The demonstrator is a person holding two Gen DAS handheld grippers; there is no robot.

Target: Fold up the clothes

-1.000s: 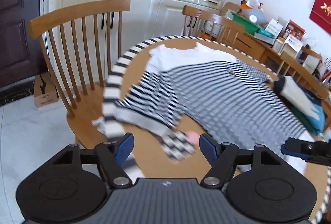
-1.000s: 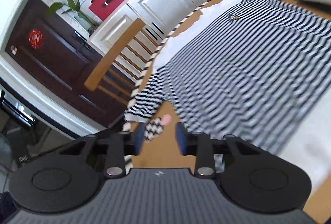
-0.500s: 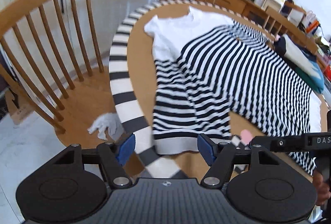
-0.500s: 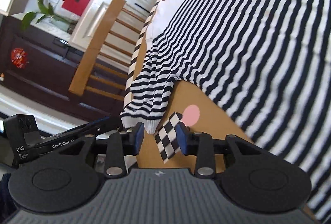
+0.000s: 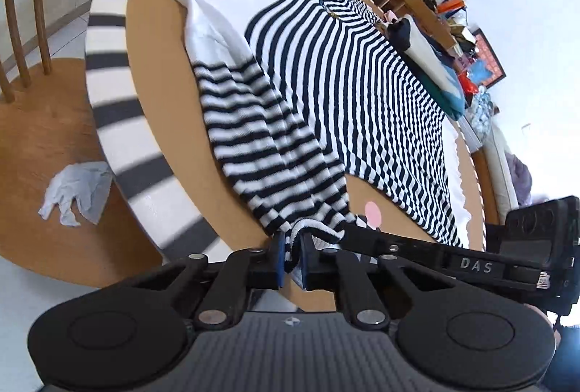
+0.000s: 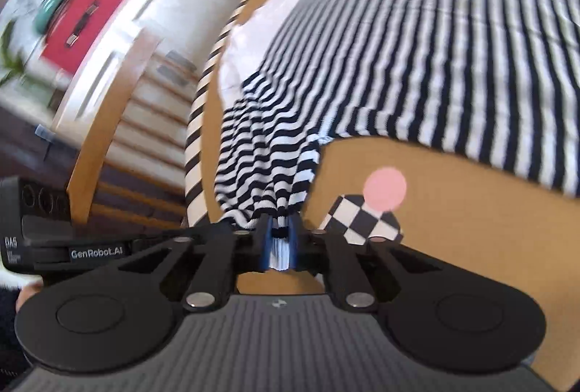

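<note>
Both claws pinch the cuff of the same sleeve: the left claw has just closed on the cuff's left part, and the right claw has just closed on its right part, striped knit bunched between each pair of pads

One round table with a striped rim carries one sweater, spread flat, white at the far collar and shoulders, black-and-white striped below. Its body fills the middle and right of the tabletop, hem towards the near right. One sleeve is plainly seen; it runs from the far-left shoulder down to the near edge, its long axis going near to far, cuff nearest the claws. The other sleeve cannot be made out

From the claws the sleeve stretches away and slightly left, while the body lies to the right and farther off. I judge the coming fold carries the cuff rightward and away across the body. The right claw sits on the body's side, so it would lead; the left follows from the table's edge

Smaller things: one chair at far left, one crumpled tissue on its seat, one checkered marker and one pink dot on the bare wood just right of the cuff
</note>
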